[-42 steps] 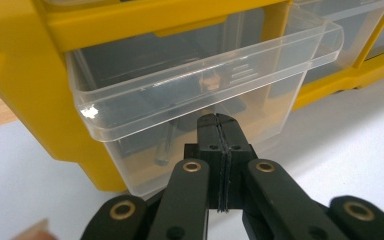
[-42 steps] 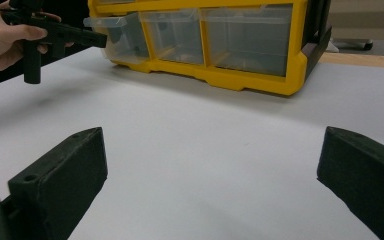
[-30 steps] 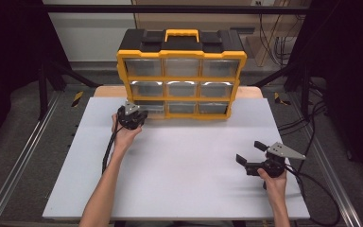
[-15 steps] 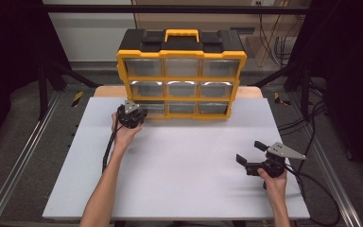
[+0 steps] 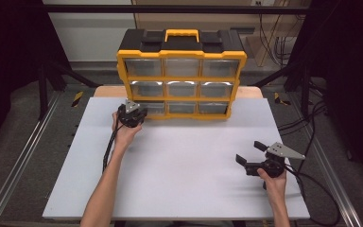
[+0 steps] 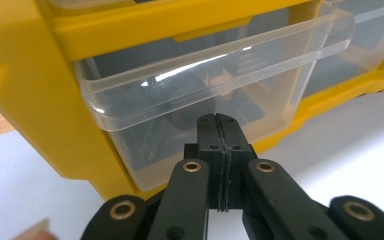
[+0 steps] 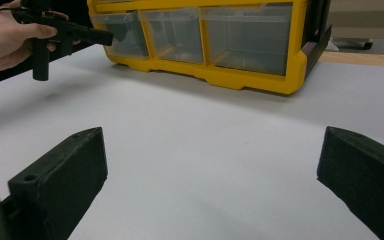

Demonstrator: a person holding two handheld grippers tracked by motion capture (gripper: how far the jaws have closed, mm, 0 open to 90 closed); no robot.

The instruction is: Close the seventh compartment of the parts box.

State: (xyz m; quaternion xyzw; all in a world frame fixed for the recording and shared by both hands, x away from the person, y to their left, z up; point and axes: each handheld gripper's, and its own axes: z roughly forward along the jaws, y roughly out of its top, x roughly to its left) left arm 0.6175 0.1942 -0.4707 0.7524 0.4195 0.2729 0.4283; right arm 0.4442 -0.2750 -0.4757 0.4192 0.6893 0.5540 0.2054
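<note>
Drawer (image 6: pixel 215 95): left tongs (image 6: pixel 219 122) closed at it.

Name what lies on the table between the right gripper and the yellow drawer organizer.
Nothing: in the right gripper view, bare white table runs from the open right gripper to the drawer organizer. The high view shows the same.

left hand-held gripper (image 5: pixel 134 115) at organizer (image 5: pixel 181 75) bottom-left drawer | right hand-held gripper (image 5: pixel 249 158) spread
</note>
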